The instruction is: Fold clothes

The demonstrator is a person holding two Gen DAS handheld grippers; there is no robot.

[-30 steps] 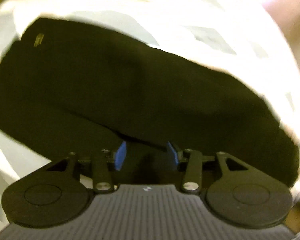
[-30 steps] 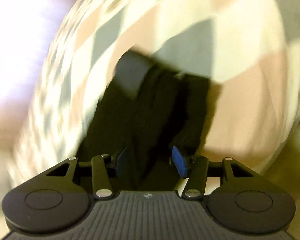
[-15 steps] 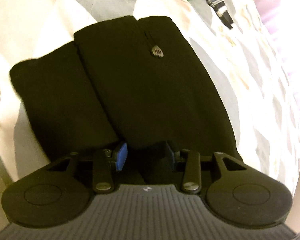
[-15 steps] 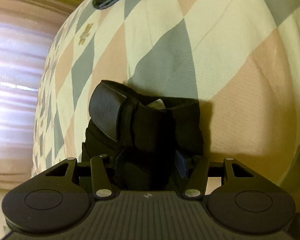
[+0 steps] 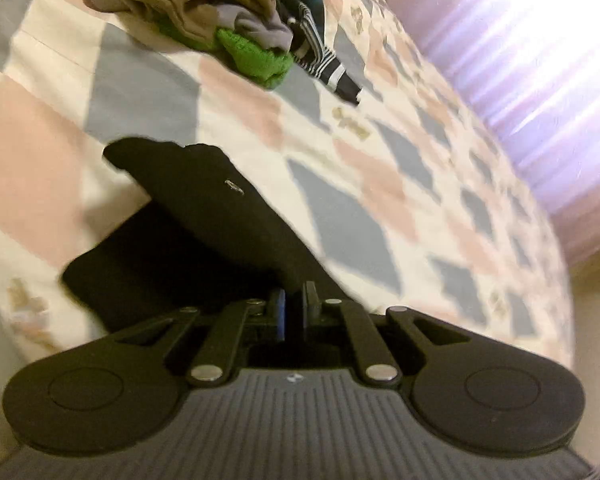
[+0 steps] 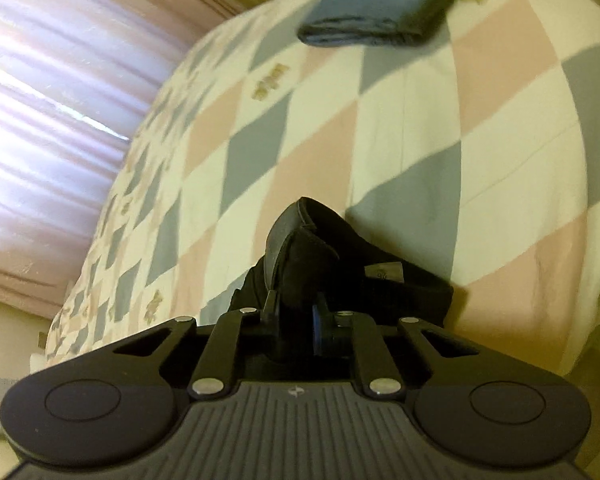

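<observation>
black folded cloth garment (image 5: 204, 216): on the diamond-patterned pink, grey and white quilt (image 5: 380, 184) | left gripper (image 5: 294, 312): pinching its near edge | right gripper (image 6: 296, 316): closing on its bunched edge | beyond: crumpled clothes pile (image 5: 228, 12), folded blue garment (image 6: 384, 8)

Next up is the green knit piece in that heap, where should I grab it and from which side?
Grip the green knit piece by its lobe sticking out of the heap onto the bedspread. Come from the near side: brown and grey clothes cover its far part, a striped garment flanks its right.
</observation>
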